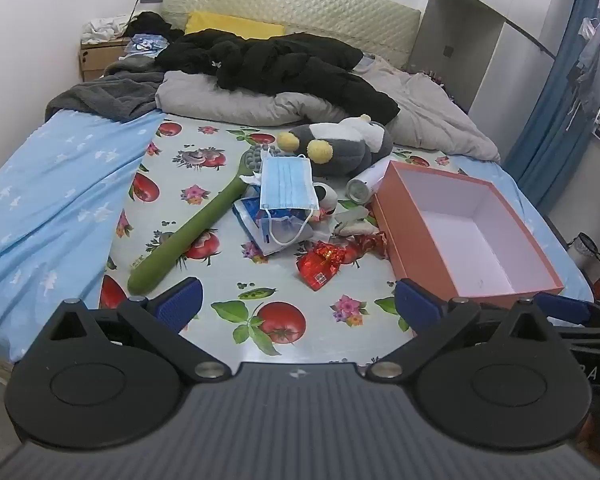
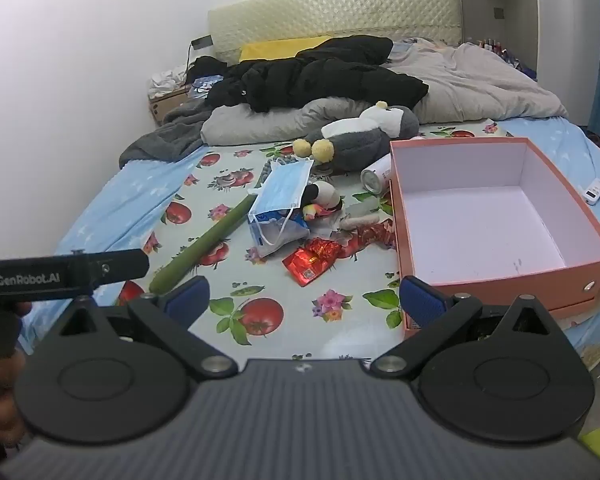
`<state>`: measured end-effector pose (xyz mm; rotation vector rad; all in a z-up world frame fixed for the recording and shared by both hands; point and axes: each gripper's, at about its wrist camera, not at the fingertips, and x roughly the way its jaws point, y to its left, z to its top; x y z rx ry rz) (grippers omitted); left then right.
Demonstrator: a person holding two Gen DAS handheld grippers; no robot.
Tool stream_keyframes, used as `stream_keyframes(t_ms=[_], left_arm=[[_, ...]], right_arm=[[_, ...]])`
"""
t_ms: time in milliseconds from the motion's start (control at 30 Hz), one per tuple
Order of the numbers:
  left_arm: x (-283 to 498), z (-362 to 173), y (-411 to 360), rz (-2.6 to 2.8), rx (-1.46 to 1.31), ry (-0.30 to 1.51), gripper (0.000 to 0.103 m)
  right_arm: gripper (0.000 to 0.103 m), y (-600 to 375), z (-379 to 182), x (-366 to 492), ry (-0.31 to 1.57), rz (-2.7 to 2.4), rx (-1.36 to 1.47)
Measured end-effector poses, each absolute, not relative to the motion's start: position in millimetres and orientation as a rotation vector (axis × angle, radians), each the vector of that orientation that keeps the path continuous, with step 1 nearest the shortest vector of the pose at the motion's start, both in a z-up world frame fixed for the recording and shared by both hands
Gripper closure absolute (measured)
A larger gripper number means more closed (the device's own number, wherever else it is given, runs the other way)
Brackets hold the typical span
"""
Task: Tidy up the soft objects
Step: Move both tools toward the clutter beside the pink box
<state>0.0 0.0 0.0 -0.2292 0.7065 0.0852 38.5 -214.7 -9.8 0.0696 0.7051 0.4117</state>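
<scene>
Bed [image 1: 60,184] with fruit-print cloth [image 1: 220,280]; pink box [image 1: 416,232] at right edge, clutter mid-bed, duvet [image 1: 228,104] by headboard. Left gripper [image 1: 296,304] and right gripper [image 2: 304,300] spread wide, holding nothing.

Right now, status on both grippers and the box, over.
Left gripper and right gripper: jaws wide, nothing held. Box empty, open on the bed. Mask, plush toy, red wrappers lie loose beside it. Path clear.

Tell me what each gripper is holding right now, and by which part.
Nothing is held. The left gripper and the right gripper both have their jaws wide open over the bed, with nothing between them.
</scene>
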Motion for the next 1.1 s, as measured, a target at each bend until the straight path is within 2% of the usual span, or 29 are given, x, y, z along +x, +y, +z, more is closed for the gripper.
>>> stream_keyframes(t_ms=[1100], left_arm=[[-1.2, -1.0, 5.5, 0.082, -0.240, 0.714, 0.000]], right_arm=[[0.000, -215.3, -9.3, 39.7, 0.708, 0.402, 0.063]])
